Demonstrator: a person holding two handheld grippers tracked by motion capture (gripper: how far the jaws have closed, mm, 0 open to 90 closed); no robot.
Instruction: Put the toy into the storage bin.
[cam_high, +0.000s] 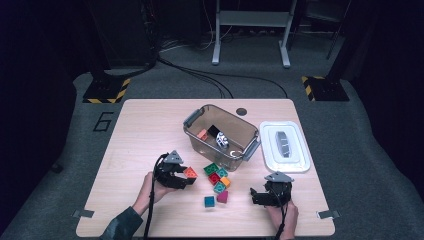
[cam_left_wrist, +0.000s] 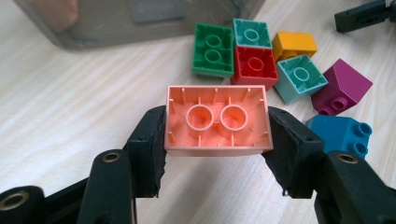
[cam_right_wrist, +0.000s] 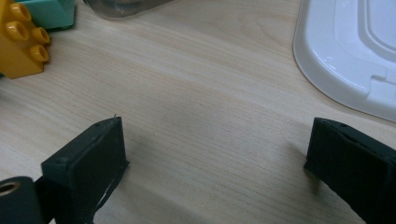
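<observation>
Orange two-stud plastic brick (cam_left_wrist: 217, 120) sits clamped in our left gripper (cam_high: 181, 176), hollow underside facing its camera, long axis spanning across jaws, lifted clear of pale wooden table (cam_high: 140, 125). Clear plastic bin with grey handles (cam_high: 220, 134) lies ahead and to right of brick, past loose cluster of coloured bricks (cam_high: 216, 179); we judge left hand nearer for drop. Our right gripper (cam_high: 261, 196) rests wide, nothing between jaws, near white lid (cam_high: 285, 146).

A pale wooden bench (cam_high: 150, 120) stands on grey carpet (cam_high: 350, 130) in a dark room. Black cables (cam_high: 210, 77) trail across the floor past hazard-striped stand bases (cam_high: 106, 91) and a grey metal frame (cam_high: 252, 30).
</observation>
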